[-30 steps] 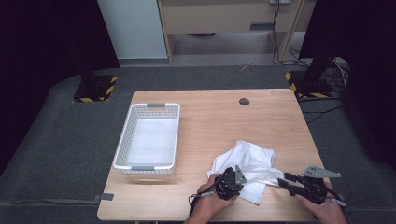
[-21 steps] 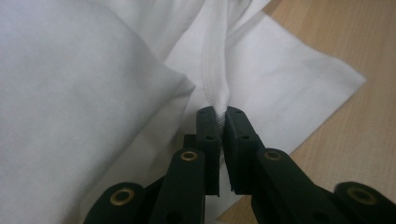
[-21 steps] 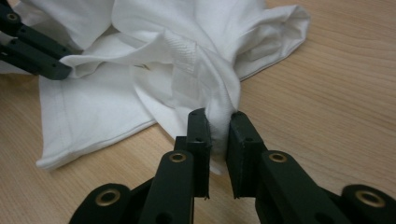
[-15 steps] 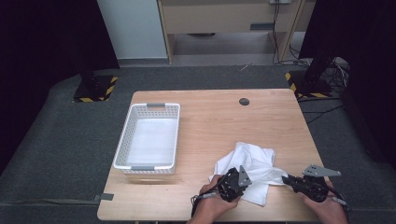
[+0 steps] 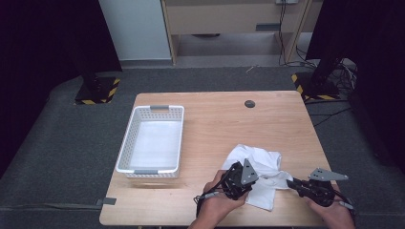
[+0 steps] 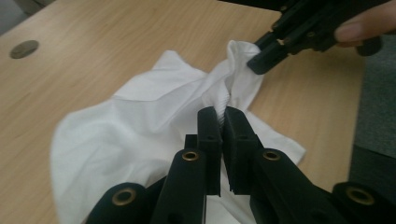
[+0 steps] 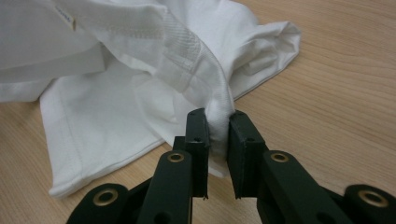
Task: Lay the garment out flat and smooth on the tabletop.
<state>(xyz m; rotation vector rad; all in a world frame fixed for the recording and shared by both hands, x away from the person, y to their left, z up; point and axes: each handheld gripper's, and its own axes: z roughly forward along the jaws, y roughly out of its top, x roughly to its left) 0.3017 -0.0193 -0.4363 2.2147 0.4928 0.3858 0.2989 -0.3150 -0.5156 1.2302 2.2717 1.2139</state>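
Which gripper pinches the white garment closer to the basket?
The left gripper: it grips the garment on the side nearer the basket; the right gripper holds the far edge.

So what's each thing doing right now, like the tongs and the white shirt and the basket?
Left tongs: shut on a ribbed edge of the white shirt.
Right tongs: shut on a bunched fold of the same shirt.
White shirt: crumpled on the table, pinched at two spots.
Basket: upright, white inside, contents unclear.
Table: bare wood in the middle.

Garment label [image 7: 65,18] too small
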